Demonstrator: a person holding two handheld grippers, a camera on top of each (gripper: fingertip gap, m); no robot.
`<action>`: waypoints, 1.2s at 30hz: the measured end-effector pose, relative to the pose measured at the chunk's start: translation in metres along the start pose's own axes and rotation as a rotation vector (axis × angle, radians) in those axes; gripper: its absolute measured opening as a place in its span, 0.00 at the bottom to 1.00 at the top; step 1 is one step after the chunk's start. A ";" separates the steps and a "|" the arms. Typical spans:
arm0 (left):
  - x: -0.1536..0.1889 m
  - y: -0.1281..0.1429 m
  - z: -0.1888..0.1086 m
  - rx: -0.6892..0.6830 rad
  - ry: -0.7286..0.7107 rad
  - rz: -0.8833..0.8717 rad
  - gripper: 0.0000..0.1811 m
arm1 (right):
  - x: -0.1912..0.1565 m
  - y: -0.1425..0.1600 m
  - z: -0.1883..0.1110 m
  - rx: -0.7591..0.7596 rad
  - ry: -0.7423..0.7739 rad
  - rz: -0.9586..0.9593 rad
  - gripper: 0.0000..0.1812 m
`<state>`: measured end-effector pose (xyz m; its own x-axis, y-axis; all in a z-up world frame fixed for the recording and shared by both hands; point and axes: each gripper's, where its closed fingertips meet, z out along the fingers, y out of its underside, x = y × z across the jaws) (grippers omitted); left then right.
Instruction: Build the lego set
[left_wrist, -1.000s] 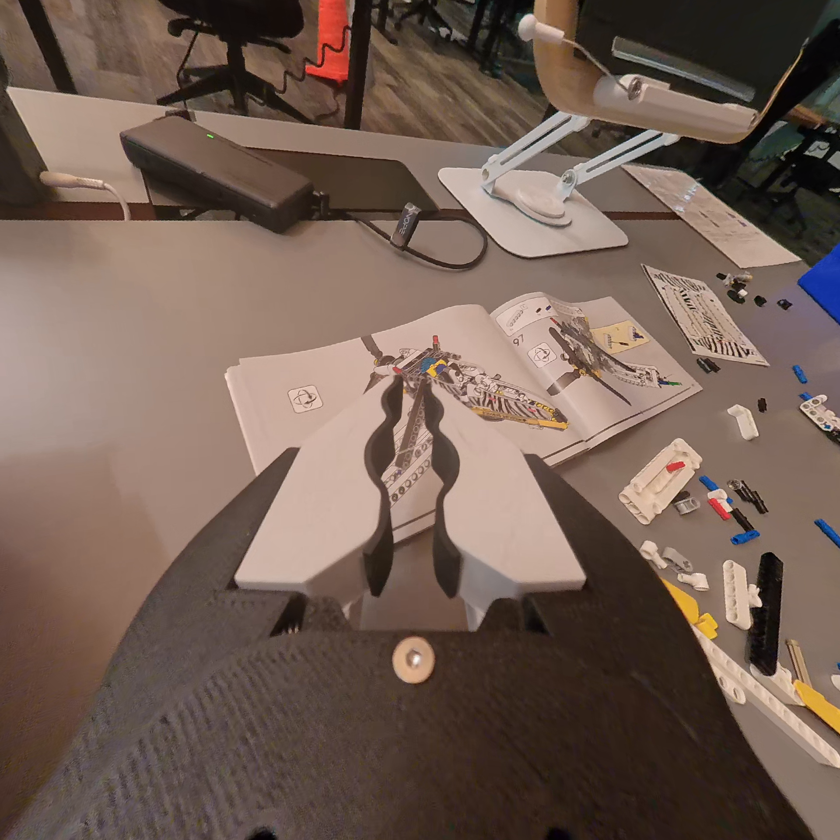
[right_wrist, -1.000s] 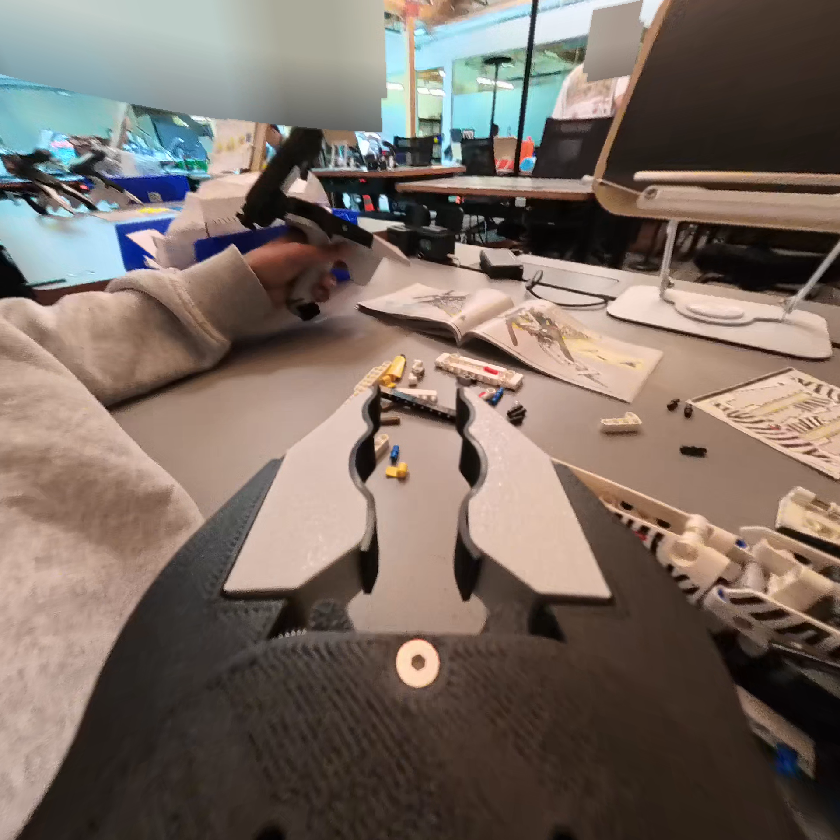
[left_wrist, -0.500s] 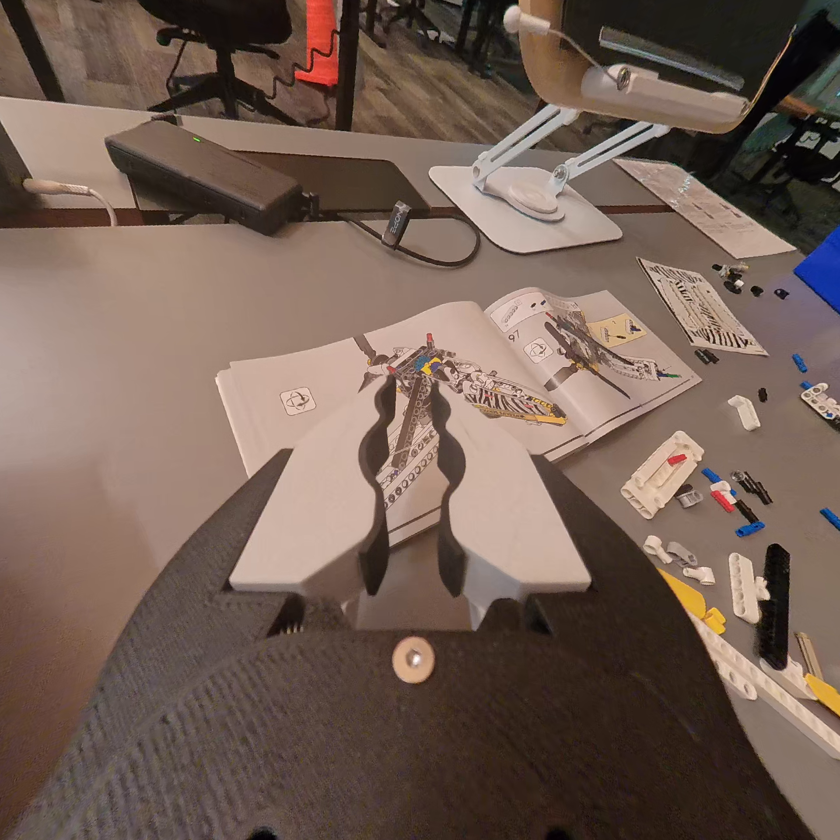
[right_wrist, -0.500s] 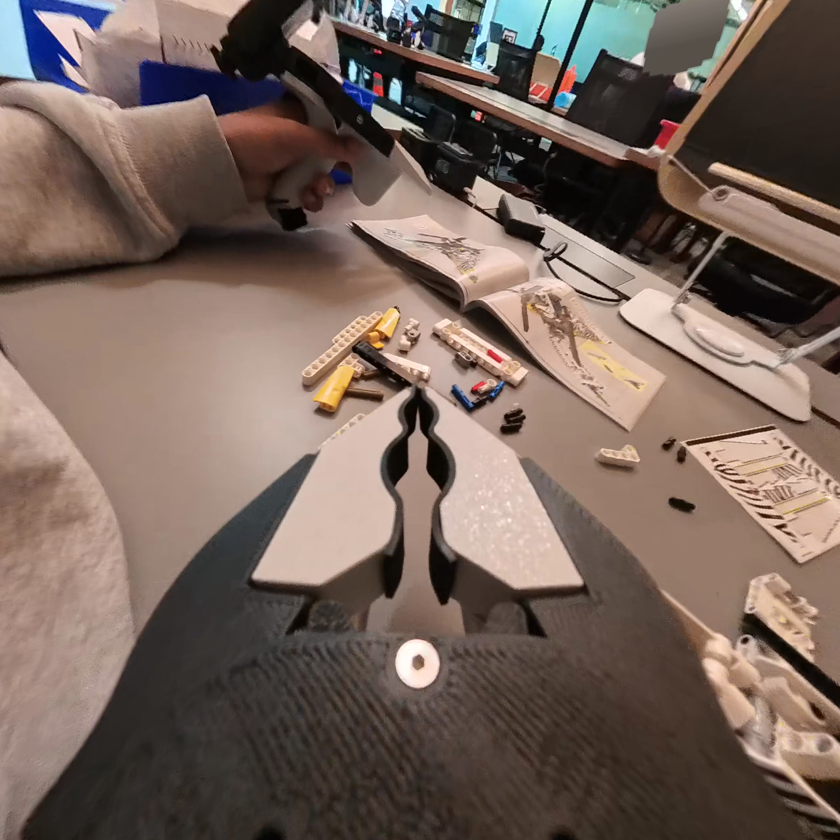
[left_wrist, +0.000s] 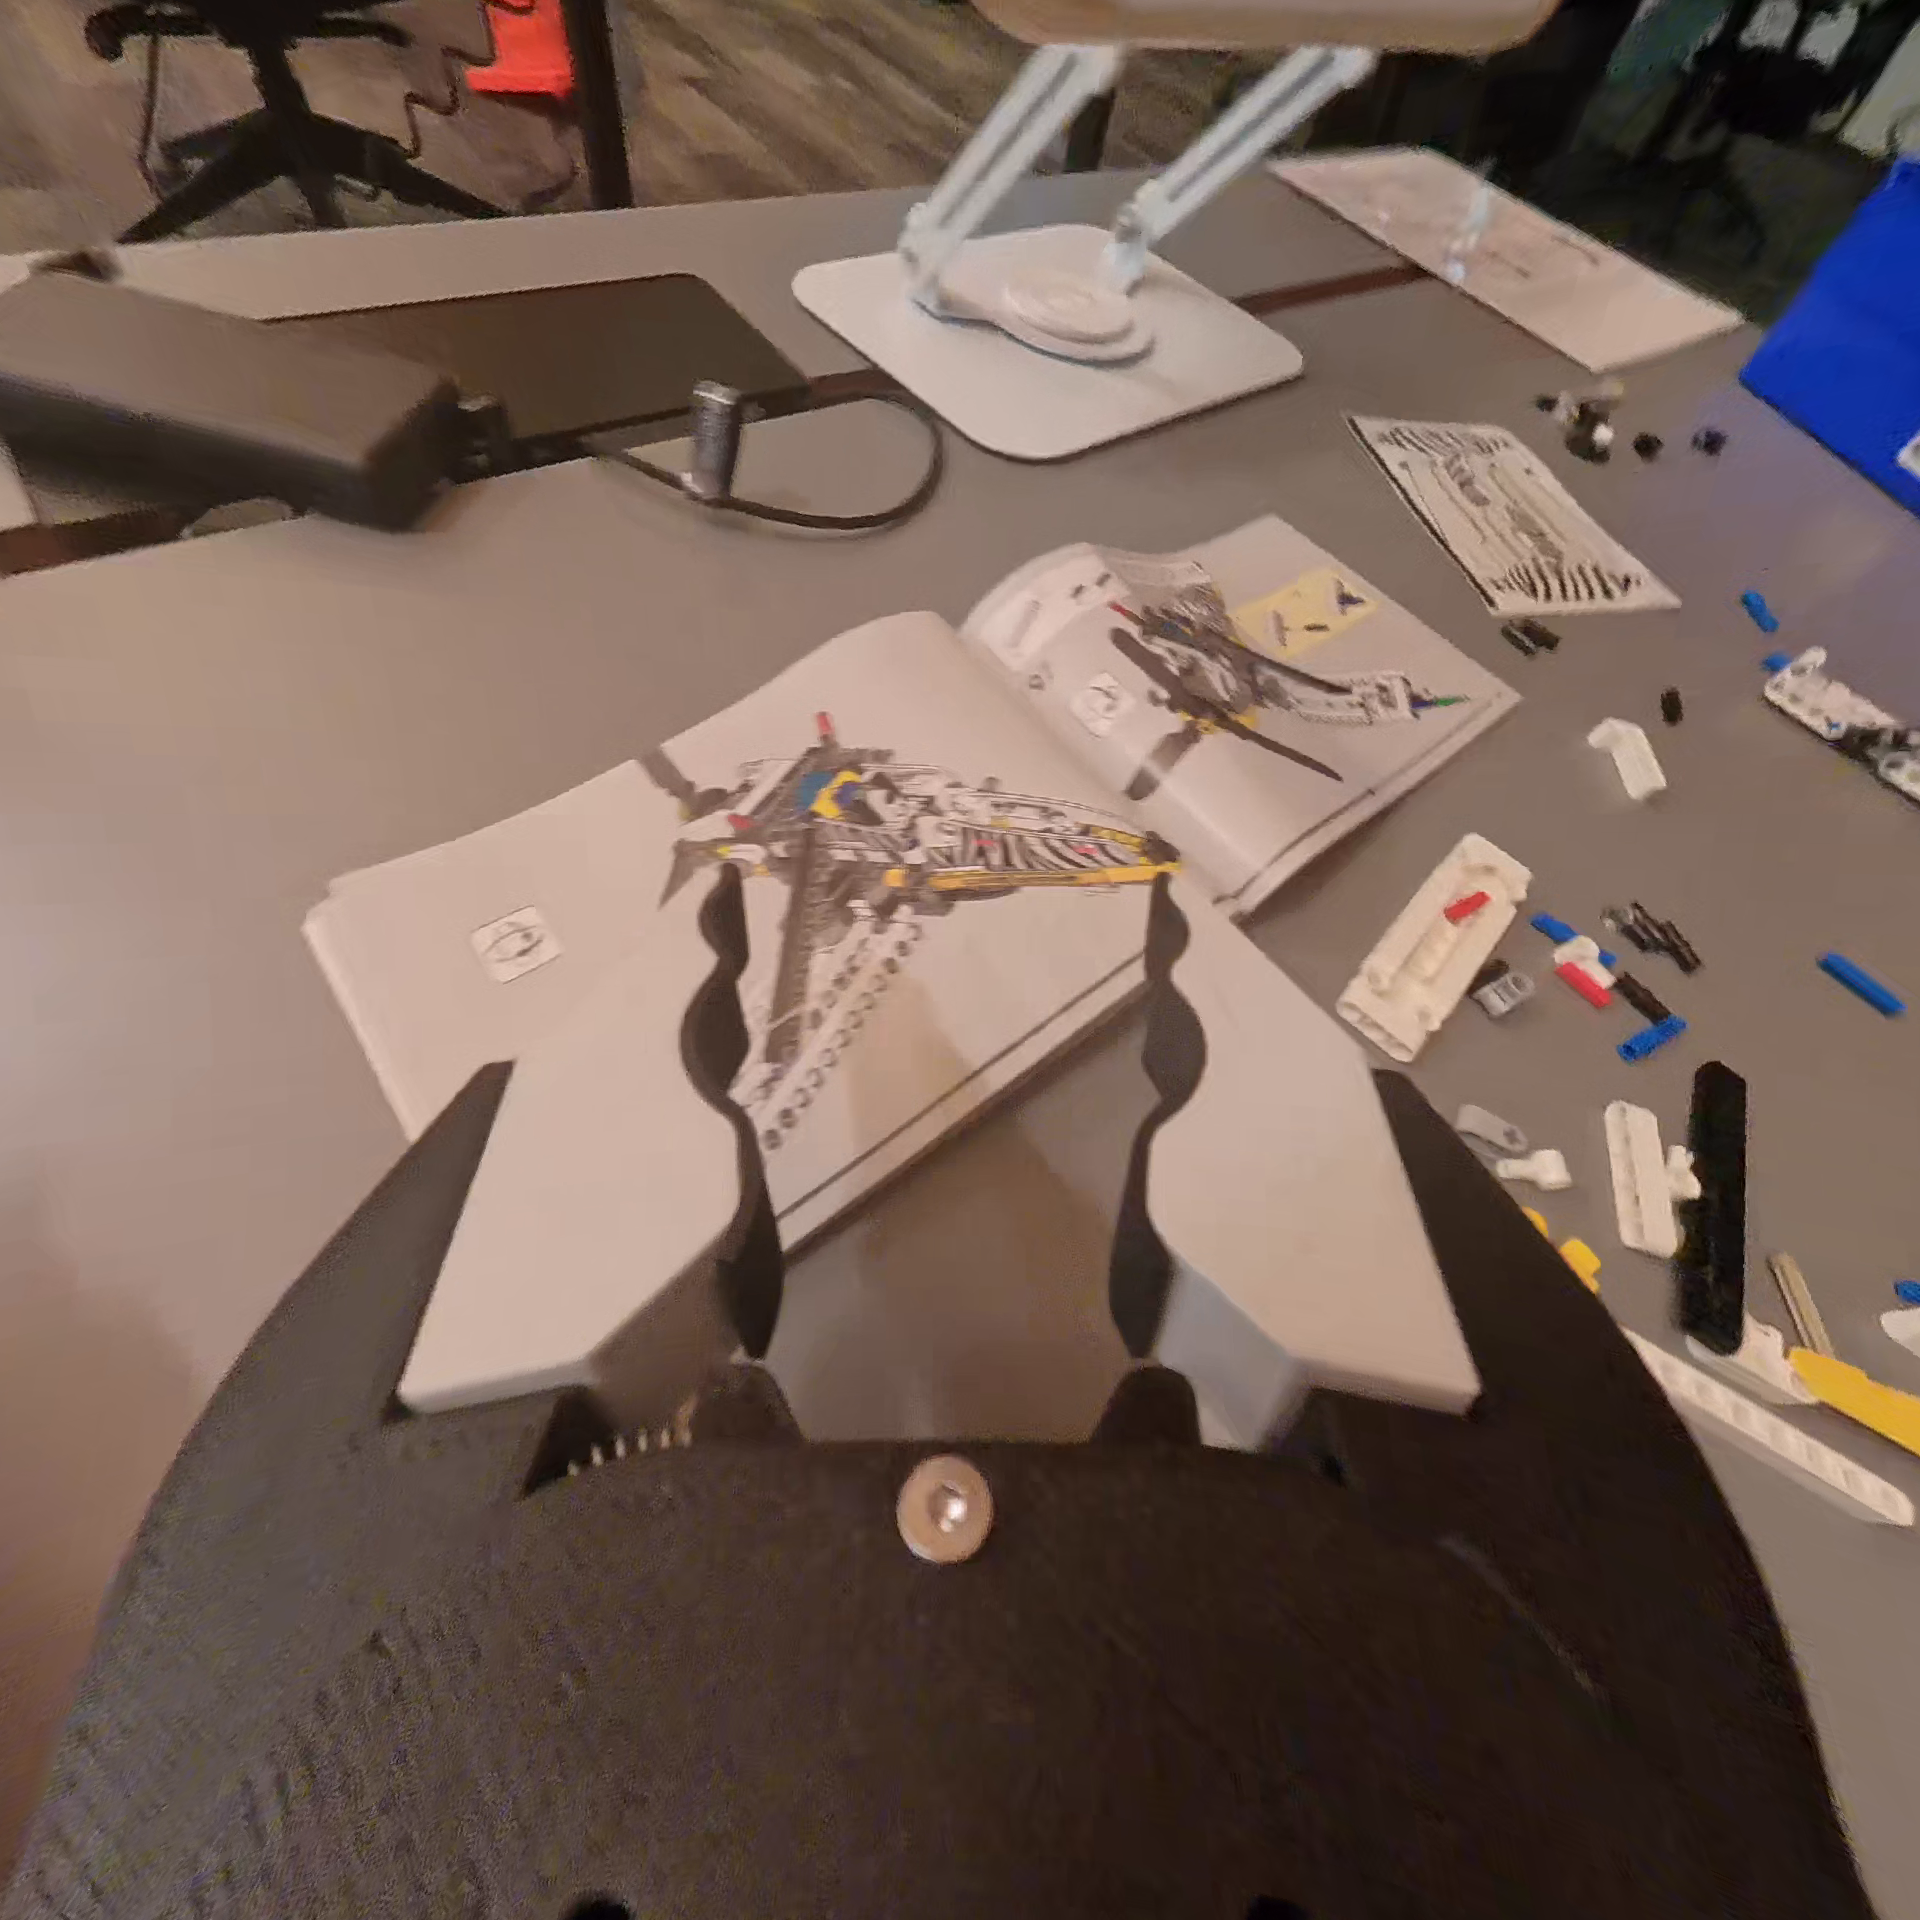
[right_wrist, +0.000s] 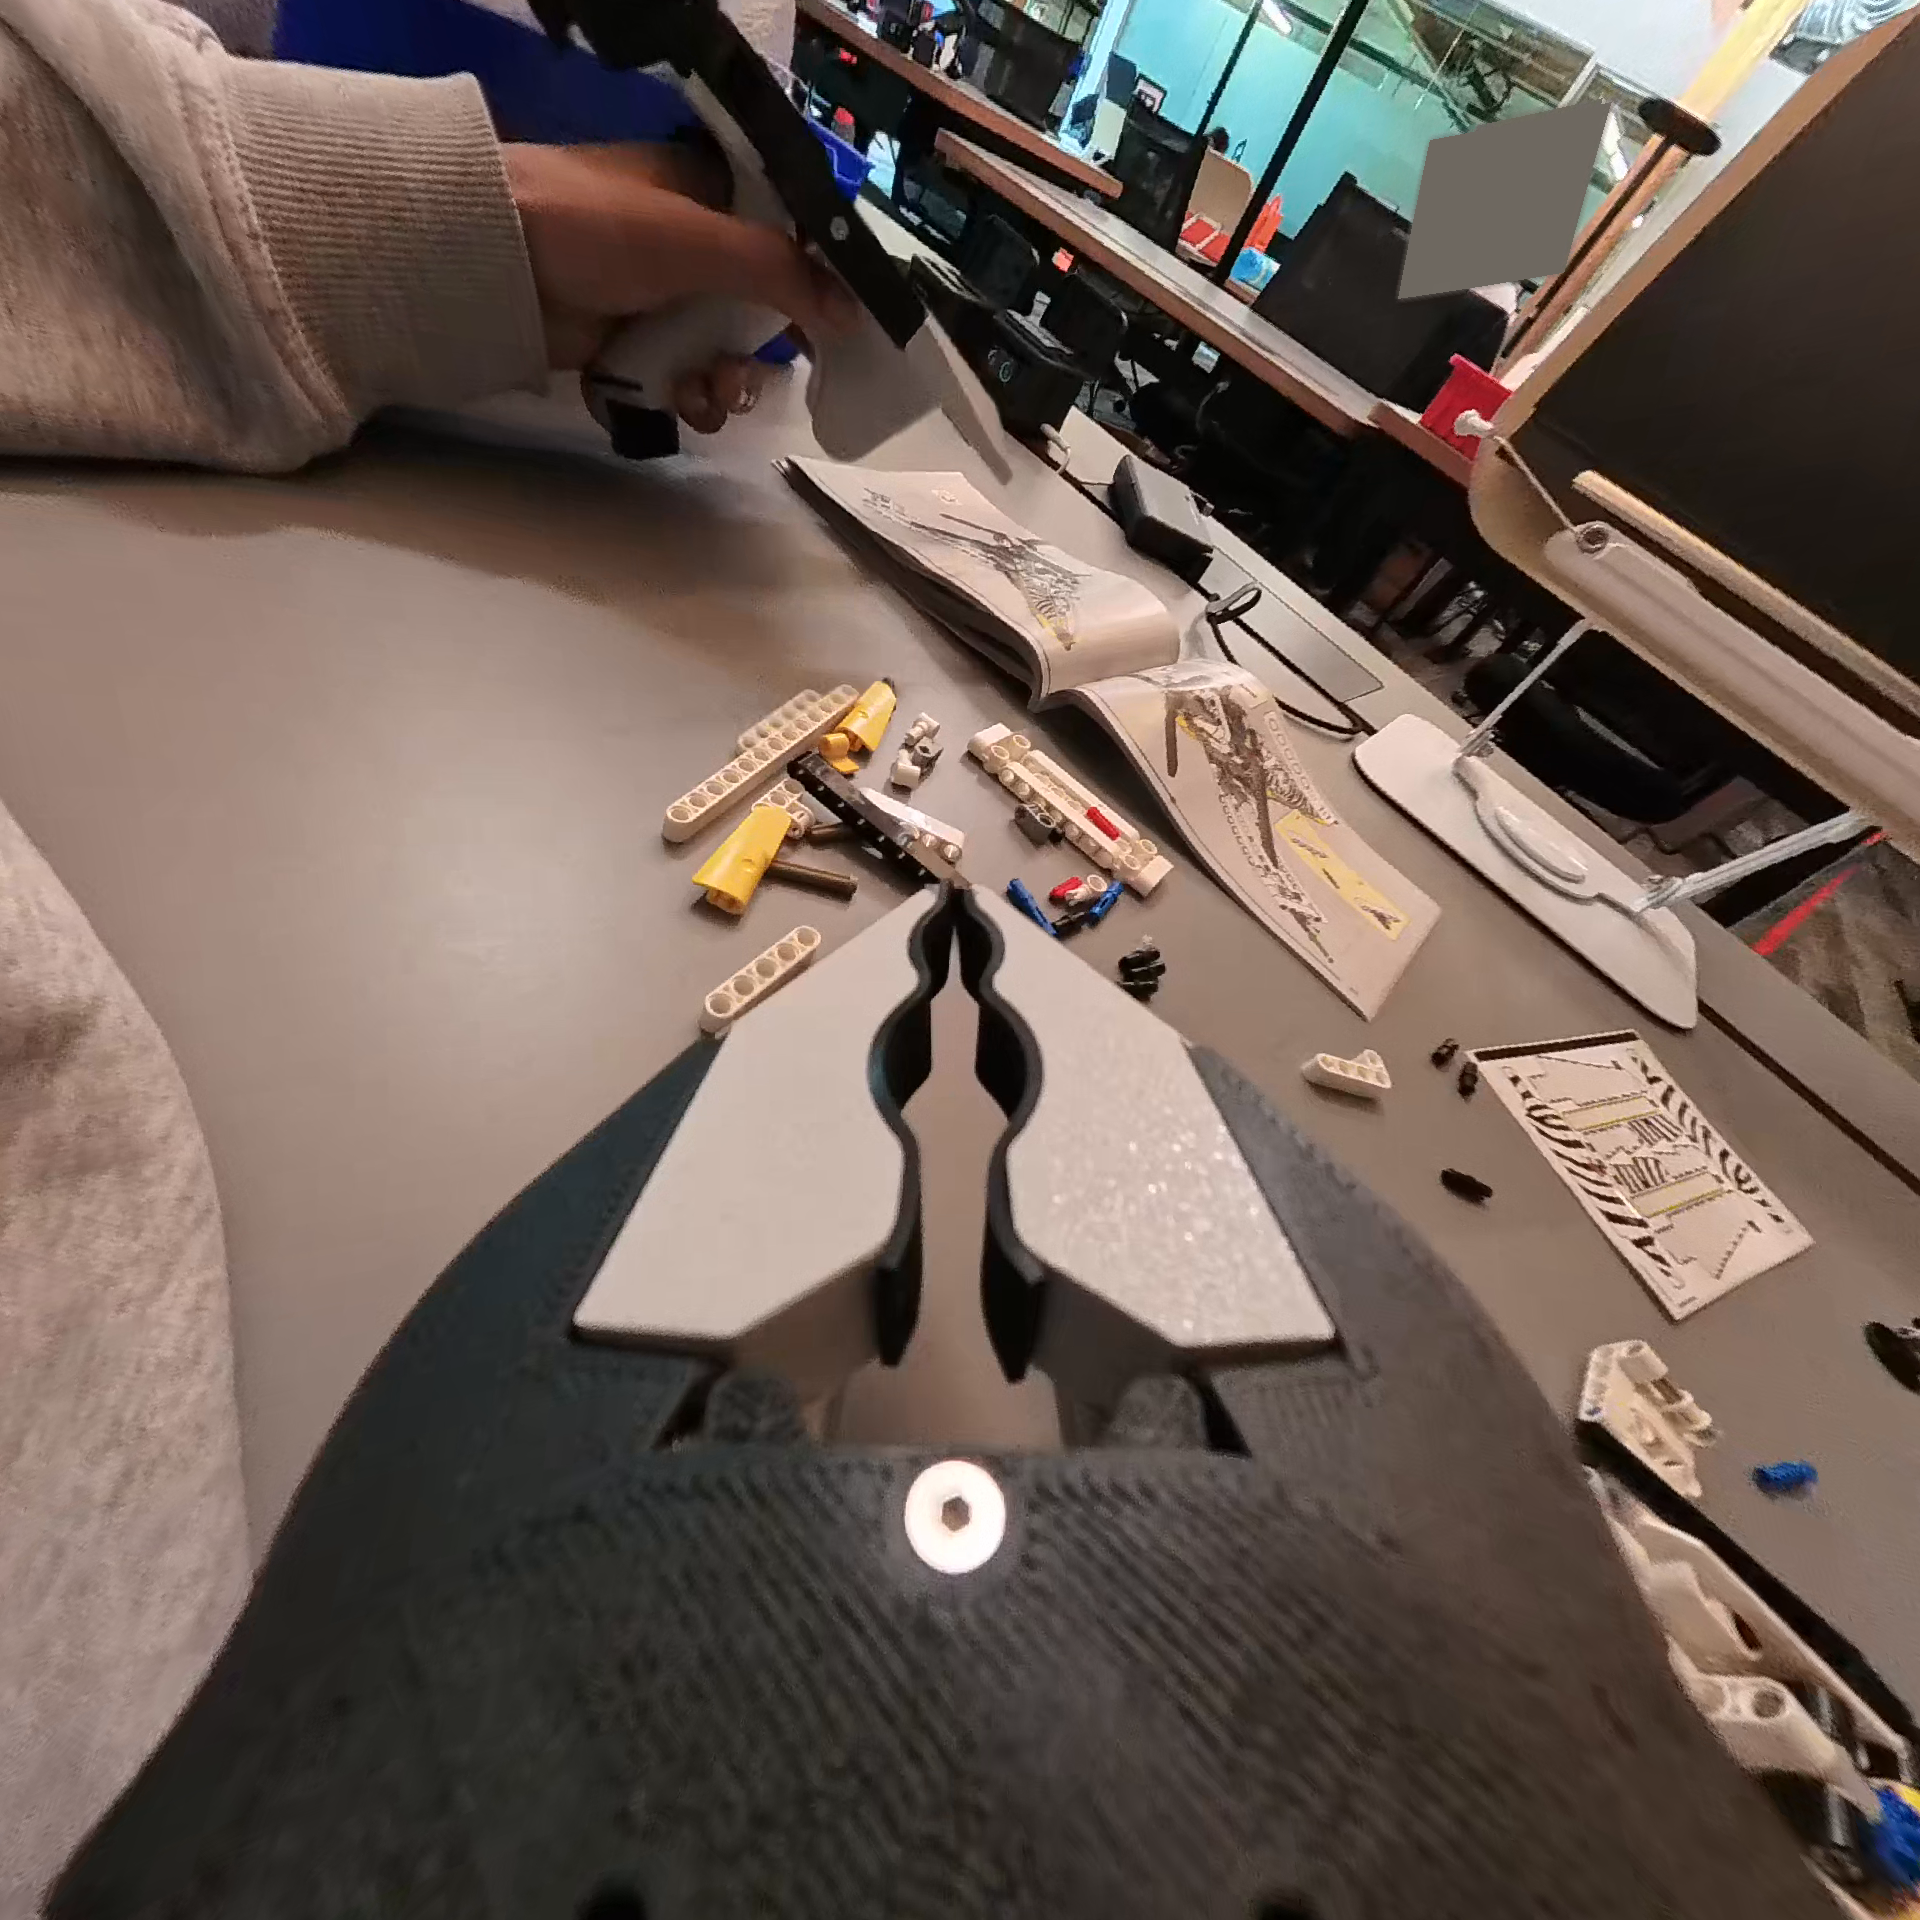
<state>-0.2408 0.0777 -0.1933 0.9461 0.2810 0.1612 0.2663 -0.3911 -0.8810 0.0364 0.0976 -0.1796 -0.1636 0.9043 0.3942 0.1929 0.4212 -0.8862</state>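
Lego pieces (right_wrist: 831, 800) lie loose on the grey counter (right_wrist: 364, 727), in one cluster just beside the open instruction booklet (left_wrist: 935, 862). Countable in the right wrist view: two yellow pieces, three long white beams, one black beam (right_wrist: 847, 805), one white assembly with a red pin (right_wrist: 1070, 805) and a few small blue, red and black pins. One sticker sheet (right_wrist: 1631, 1164) lies well apart from the cluster. One partly built white model (right_wrist: 1745, 1683) sits at the lower right edge of that view only.

The left claw (left_wrist: 940, 904) hangs above the booklet with its jaws wide apart and nothing between them. The right claw (right_wrist: 954, 899) is raised over the counter near the cluster, its fingertips together, holding nothing.

The right wrist view alone shows the hand (right_wrist: 644, 260) and grey sleeve (right_wrist: 260, 229) gripping the left tool. The left wrist view alone shows one black power brick (left_wrist: 208, 405) with its cable. Both views show one white stand base (left_wrist: 1049, 343).
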 end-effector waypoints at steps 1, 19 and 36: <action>0.006 0.001 0.002 -0.014 -0.011 0.031 0.46 | 0.000 0.000 0.000 0.001 0.000 0.001 0.00; -0.013 0.047 0.018 -0.268 -0.218 -0.011 0.23 | -0.013 0.014 0.010 -0.096 0.051 -0.232 0.00; -0.035 0.033 0.006 -0.183 -0.347 -0.022 0.52 | -0.012 0.013 0.009 -0.084 0.053 -0.221 0.00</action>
<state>-0.2666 0.0606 -0.2307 0.8294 0.5586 -0.0080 0.3443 -0.5224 -0.7801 0.0322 0.0915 -0.1977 -0.1607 0.7907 0.5907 0.2379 0.6119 -0.7543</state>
